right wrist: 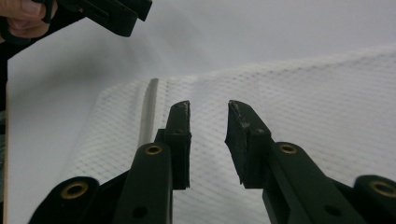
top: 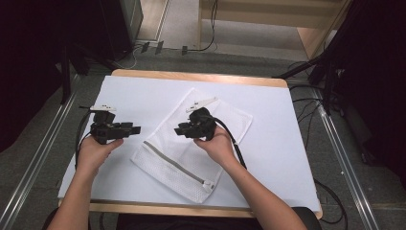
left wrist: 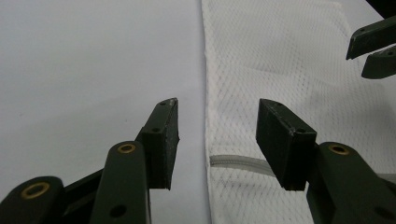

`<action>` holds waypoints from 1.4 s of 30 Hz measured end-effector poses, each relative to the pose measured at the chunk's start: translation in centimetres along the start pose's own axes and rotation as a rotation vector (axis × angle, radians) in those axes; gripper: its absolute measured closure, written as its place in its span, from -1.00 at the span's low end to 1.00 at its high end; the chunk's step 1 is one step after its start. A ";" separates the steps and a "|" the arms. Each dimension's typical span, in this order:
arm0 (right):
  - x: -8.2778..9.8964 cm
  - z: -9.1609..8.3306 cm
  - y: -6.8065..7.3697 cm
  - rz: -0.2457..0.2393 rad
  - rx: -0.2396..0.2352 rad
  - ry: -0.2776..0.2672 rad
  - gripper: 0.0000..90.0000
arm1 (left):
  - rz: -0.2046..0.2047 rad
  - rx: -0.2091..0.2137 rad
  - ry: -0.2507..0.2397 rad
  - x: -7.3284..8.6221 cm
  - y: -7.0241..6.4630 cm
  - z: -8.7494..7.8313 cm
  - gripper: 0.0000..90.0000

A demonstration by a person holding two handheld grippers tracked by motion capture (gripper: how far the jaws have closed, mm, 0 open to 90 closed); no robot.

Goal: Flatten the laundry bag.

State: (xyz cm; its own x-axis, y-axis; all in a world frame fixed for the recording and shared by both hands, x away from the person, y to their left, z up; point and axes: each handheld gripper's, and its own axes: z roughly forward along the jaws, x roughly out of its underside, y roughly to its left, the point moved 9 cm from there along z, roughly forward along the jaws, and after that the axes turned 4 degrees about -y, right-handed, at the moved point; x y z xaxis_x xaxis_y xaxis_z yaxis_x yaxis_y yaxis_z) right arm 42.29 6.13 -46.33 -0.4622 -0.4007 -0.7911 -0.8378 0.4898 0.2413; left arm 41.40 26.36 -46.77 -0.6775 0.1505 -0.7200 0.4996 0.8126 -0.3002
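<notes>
Both grippers hover over the table with nothing in them. From where I stand, the left gripper (top: 138, 129) sits nearest its holder's side, jaws parted fairly wide and empty, pointing across toward the white mesh laundry bag (top: 191, 148); in the left gripper view the bag's hemmed edge (left wrist: 206, 93) runs straight up between the two pads, and the grey zipper (left wrist: 240, 163) starts just beyond them. The right gripper (top: 178, 130) faces back the other way above the middle of the bag, its jaws narrower but apart, with mesh showing behind the gap and none pinched.

The bag lies flat and slantwise on the white sheet (top: 273, 143), zipper along its near long side, the pull (top: 208, 184) at the near right corner, seemingly shut.

If the aim is to take hold of the bag, I'd judge the left gripper should drop onto that edge and bite only the hem, since thin mesh on a smooth sheet will slide instead of lifting. The right would do better going for a corner or the pull than the slack middle.

Both forearms come in low from the near edge, wrists roughly level, the two grippers pointing at each other a little apart.
</notes>
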 end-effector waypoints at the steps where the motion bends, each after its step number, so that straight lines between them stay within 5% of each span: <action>1: 0.3 -0.3 -0.3 0.000 0.008 0.001 0.60 | 0.007 0.001 0.008 -0.1 -0.1 0.3 0.11; 19: 5.8 -6.8 -4.7 0.067 0.177 0.001 0.58 | 0.103 0.030 0.117 -3.3 -0.7 7.4 0.13; 26: 7.3 -8.8 -6.1 0.100 0.235 -0.010 0.56 | 0.125 0.031 0.159 -3.2 -1.1 9.6 0.16; 38: 9.6 -10.8 -8.7 0.163 0.329 -0.048 0.40 | 0.101 0.031 0.175 -2.5 -0.4 11.5 0.22; 42: 10.6 -11.0 -9.9 0.190 0.356 -0.042 0.34 | 0.121 0.043 0.186 -2.4 -0.7 11.6 0.36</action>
State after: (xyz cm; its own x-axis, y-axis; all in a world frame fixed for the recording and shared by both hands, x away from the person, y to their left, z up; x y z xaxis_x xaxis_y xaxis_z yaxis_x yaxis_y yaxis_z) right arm 42.51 -11.45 -50.93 -0.5807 -0.2483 -0.7753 -0.5820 0.7925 0.1821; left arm 48.89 18.92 -52.10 -0.6972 0.3495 -0.6259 0.6029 0.7582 -0.2482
